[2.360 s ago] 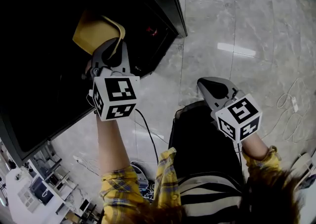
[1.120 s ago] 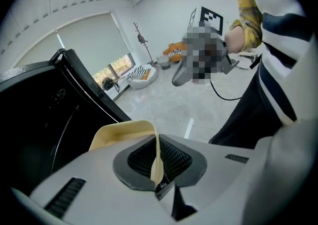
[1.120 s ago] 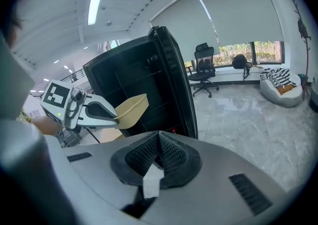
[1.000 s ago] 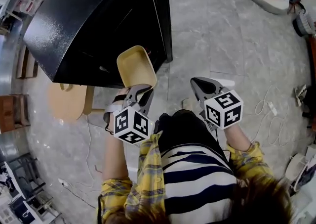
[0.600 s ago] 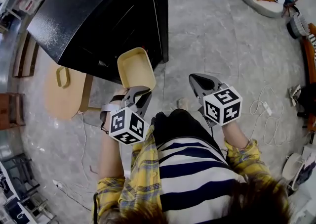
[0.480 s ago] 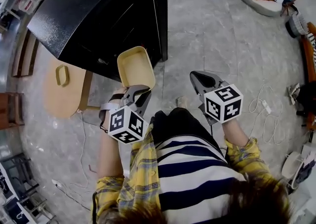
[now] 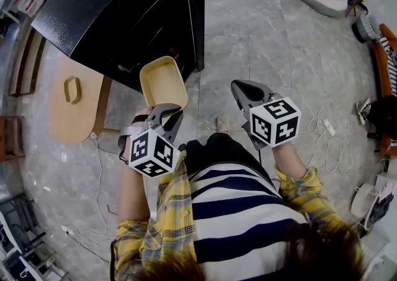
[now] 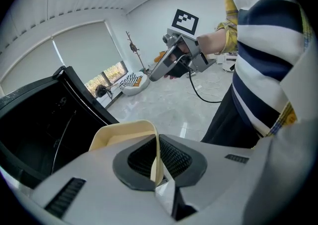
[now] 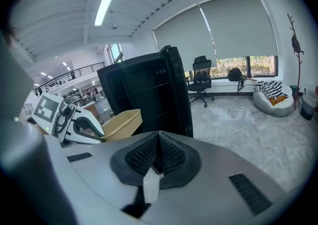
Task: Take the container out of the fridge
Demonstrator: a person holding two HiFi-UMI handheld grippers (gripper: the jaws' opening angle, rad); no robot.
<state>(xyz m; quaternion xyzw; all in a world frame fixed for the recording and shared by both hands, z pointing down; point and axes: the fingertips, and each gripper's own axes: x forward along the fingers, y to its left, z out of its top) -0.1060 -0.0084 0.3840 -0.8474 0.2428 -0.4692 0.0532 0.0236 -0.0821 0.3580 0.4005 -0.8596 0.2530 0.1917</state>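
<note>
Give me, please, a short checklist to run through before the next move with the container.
1. Left gripper jaws clamped on the container wall: ok.
2. Container fully outside the fridge: ok.
3. Right gripper free, jaws together on nothing: ok.
4. Fridge closed: not ok, its door stands open.
5. Container held level: cannot tell.

The container (image 7: 163, 82) looks like smooth, matt cream plastic. The fridge (image 7: 111, 7) is black, glossy and finely speckled. The floor (image 7: 273, 44) is polished grey marble-look tile. The left hand-held gripper (image 8: 157, 164) has a matt grey plastic shell and ribbed black pads.
</note>
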